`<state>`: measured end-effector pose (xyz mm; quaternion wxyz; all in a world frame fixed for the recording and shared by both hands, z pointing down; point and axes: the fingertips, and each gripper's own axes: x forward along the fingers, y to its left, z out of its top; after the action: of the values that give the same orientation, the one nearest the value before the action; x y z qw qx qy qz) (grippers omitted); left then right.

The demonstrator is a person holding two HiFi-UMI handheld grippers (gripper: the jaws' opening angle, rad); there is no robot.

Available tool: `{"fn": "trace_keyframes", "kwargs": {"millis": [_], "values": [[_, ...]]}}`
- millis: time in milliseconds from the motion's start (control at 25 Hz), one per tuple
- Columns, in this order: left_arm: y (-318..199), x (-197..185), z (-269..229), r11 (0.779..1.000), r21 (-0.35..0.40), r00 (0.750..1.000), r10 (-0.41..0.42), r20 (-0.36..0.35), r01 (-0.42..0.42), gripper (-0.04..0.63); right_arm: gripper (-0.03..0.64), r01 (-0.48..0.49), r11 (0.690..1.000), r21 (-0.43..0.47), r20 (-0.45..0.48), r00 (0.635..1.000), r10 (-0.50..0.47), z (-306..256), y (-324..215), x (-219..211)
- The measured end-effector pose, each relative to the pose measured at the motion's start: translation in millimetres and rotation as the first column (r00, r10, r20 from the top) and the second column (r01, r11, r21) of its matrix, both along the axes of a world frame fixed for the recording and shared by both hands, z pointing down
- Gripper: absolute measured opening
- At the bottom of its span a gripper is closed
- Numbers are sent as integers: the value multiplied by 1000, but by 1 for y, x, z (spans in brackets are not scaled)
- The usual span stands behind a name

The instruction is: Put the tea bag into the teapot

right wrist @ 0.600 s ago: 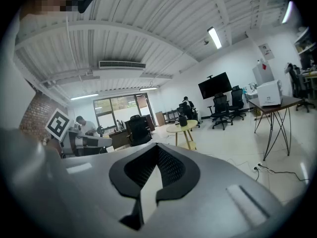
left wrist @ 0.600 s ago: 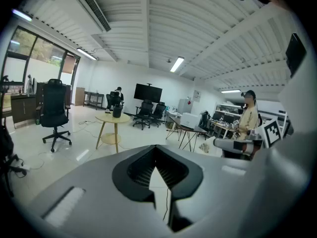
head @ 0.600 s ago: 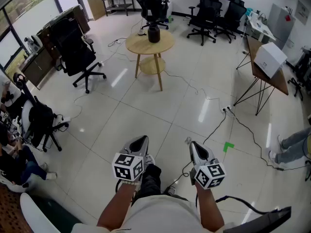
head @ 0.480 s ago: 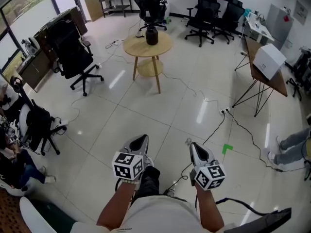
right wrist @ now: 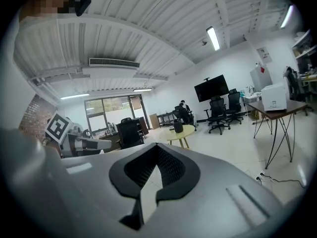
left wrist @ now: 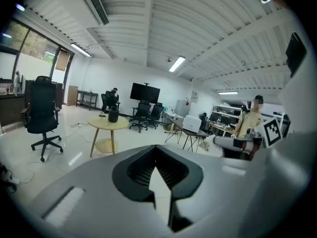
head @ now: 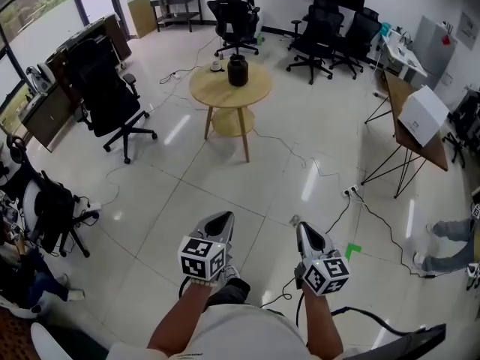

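A black teapot (head: 238, 70) stands on a round wooden table (head: 225, 90) far across the room. Beside it on the left lies a small pale item (head: 216, 67), too small to identify. My left gripper (head: 222, 217) and right gripper (head: 303, 227) are held side by side low in the head view, well short of the table. Both are shut with nothing between the jaws. The left gripper view shows the teapot (left wrist: 113, 115) on the table (left wrist: 107, 125) beyond the left gripper (left wrist: 156, 148). In the right gripper view the teapot (right wrist: 178, 126) appears past the right gripper (right wrist: 157, 146).
Black office chairs (head: 107, 96) stand left of the table and more (head: 330, 32) behind it. A desk with a white box (head: 424, 115) is at the right. Cables (head: 322, 163) run over the tiled floor. A person's legs (head: 442, 242) show at the right edge.
The view has moved forward slightly, and the table with the teapot sits a little lower in the head view. Both grippers keep their places, still shut.
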<state>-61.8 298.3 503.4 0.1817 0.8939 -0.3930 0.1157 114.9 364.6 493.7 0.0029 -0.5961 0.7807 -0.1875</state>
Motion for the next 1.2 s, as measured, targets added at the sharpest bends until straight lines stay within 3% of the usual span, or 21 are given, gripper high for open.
{"fn": "trace_keyframes", "kwargs": {"millis": [360, 600, 960, 1200], "values": [[-93, -53, 0, 1000, -14, 1000, -25, -10, 25, 12, 2, -56, 998, -1, 15, 998, 56, -6, -102, -21], [-128, -74, 4, 999, -26, 999, -39, -21, 39, 12, 2, -79, 997, 8, -19, 997, 79, -15, -137, -25], [-173, -82, 13, 996, -40, 996, -77, -48, 75, 12, 2, -35, 999, -8, -43, 998, 35, -10, -189, -36], [-219, -72, 19, 992, -42, 992, -119, -29, 118, 12, 2, 21, 1000, -23, -22, 1000, -22, 4, -248, -32]]}}
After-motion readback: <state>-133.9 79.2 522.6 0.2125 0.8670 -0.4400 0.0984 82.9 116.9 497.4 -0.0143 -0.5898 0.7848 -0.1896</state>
